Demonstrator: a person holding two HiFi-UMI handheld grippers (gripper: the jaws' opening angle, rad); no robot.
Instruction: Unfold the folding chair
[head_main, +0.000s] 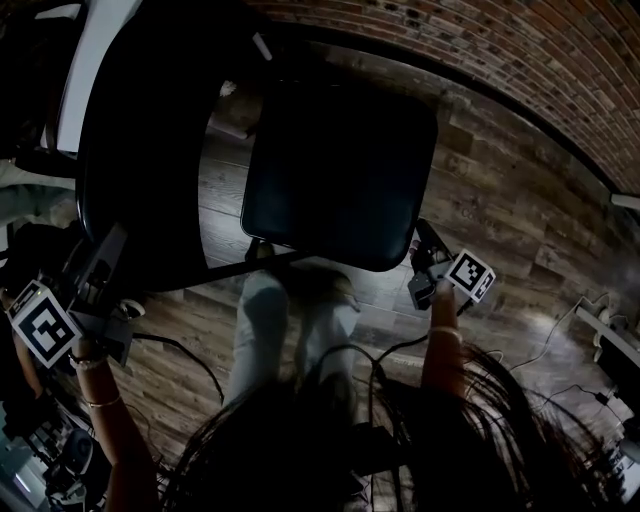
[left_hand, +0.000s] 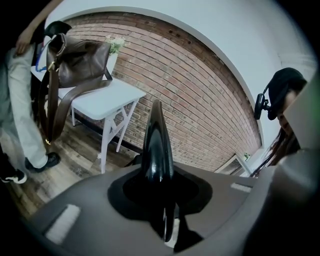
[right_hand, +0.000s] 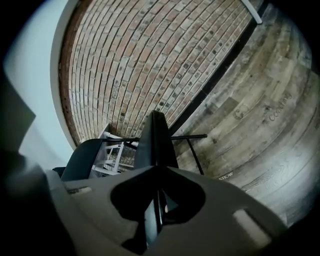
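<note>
Left gripper (head_main: 112, 245): near left, jaws clamped on glossy black backrest rim (head_main: 92, 190). Folding chair (head_main: 330, 150): centre, black seat (head_main: 350, 205) over plank floor (head_main: 500, 200). Right gripper (head_main: 424, 238): jaws together, empty, just beside the seat's near right corner.

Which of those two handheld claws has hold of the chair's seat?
The right gripper: it pinches the seat at its near right corner. The left gripper clamps the backrest instead.
</note>
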